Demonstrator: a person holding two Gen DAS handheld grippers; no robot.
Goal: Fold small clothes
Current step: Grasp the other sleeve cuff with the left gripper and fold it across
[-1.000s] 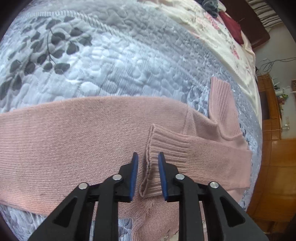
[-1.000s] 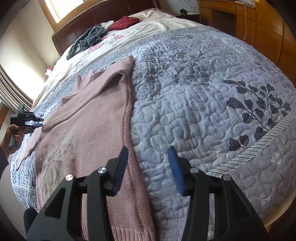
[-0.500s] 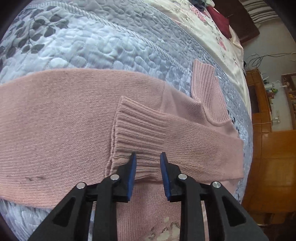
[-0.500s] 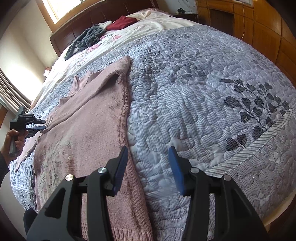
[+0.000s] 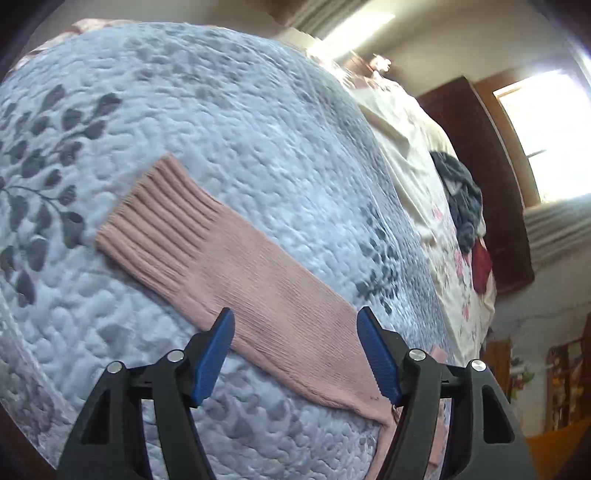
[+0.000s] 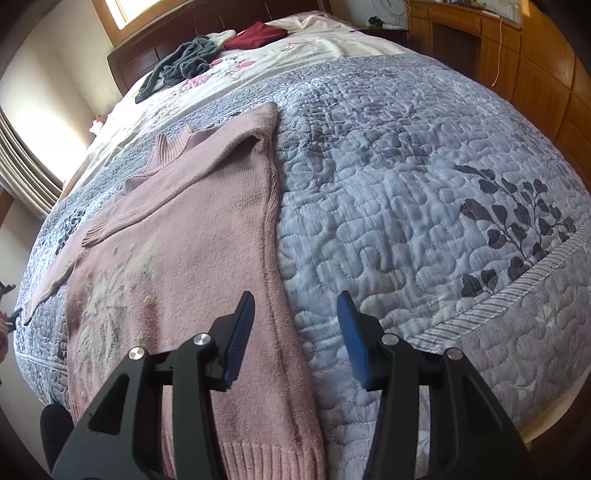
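While the pink sweater (image 6: pixel 177 236) lies flat on a grey quilted bed (image 6: pixel 406 192), both grippers hang over it with jaws apart and holding nothing. At far left, the left gripper (image 5: pixel 295 354) is above one stretched-out sleeve (image 5: pixel 236 273). That sleeve runs diagonally between and beneath its blue pads (image 5: pixel 214 350), with the ribbed cuff (image 5: pixel 155 221) lying out ahead and to the left on the quilt. Whether the pads touch the knit cannot be told. Bare quilt surrounds the cuff on every side.

Further right, the sweater's body lies lengthwise, collar (image 6: pixel 166 155) toward the headboard (image 6: pixel 155 44) and hem (image 6: pixel 273 458) nearest the camera. Its other sleeve is folded across the chest. The right gripper (image 6: pixel 295 336) hovers at the sweater's right edge near the hem: its left pad is over the knit, its right pad over bare quilt. To the right of the sweater, the quilt is wide open up to the bed's edge. Grey (image 6: pixel 181 62) and red clothes (image 6: pixel 255 35) lie far off by the headboard.
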